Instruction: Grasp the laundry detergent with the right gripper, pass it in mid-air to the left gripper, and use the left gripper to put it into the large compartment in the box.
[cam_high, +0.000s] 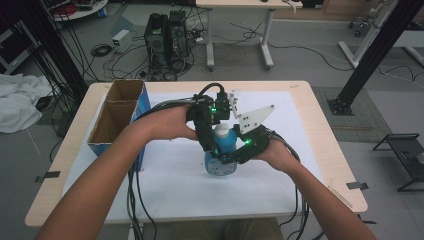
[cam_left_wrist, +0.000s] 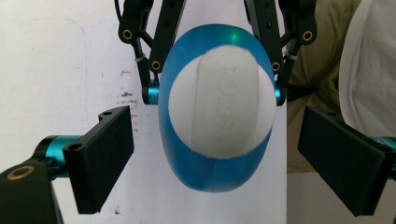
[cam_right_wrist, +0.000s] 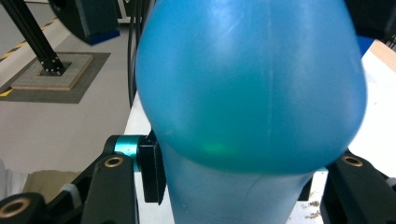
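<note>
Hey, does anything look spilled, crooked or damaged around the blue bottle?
Nothing stands out. The blue bottle stands upright on the white sheet, white cap on, no spill. The right gripper clamps its body; the left gripper is open above the cap.

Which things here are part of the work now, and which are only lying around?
In use:
- blue bottle, clamped by the right gripper
- its white cap, between the open jaws of the left gripper

Lying about:
- cardboard box at the table's left
- white cloth on the floor
- computer tower behind the table
</note>
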